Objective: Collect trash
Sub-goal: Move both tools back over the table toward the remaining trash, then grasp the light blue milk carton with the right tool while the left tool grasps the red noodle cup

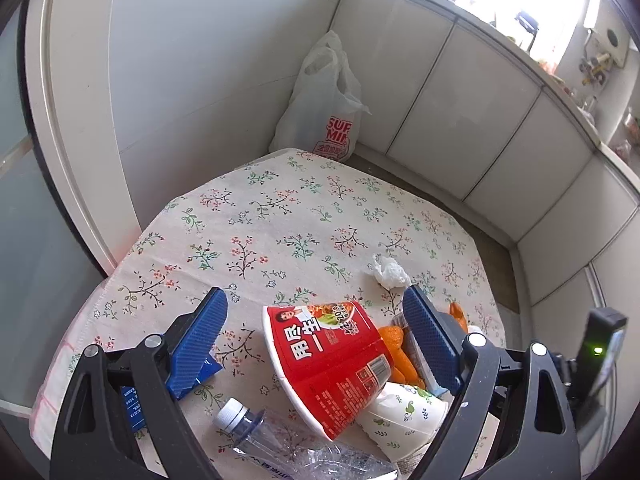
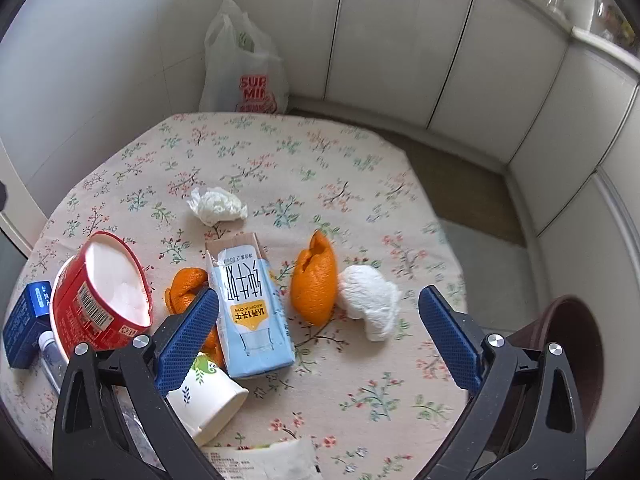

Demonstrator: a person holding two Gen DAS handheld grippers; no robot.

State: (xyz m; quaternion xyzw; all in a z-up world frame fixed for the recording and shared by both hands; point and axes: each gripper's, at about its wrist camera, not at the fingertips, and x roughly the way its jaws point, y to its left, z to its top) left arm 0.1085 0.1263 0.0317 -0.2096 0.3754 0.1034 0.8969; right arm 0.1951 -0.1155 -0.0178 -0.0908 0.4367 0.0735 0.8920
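Trash lies on a table with a floral cloth (image 2: 360, 152). In the left wrist view my left gripper (image 1: 315, 292) is open, its blue pads on either side of a tipped red noodle cup (image 1: 332, 360), not touching it. A paper cup (image 1: 404, 416) and a clear plastic bottle (image 1: 272, 436) lie just below the cup. In the right wrist view my right gripper (image 2: 320, 294) is open above a light-blue milk carton (image 2: 252, 312), an orange peel (image 2: 314, 280) and a white tissue wad (image 2: 372, 300). Nothing is held.
A white plastic bag (image 2: 244, 68) stands on the floor behind the table. A brown bin (image 2: 568, 360) sits off the table's right edge. A second tissue (image 2: 218, 206), more peel (image 2: 186, 288), a blue box (image 2: 26, 320) and a packet (image 2: 264, 460) also lie there.
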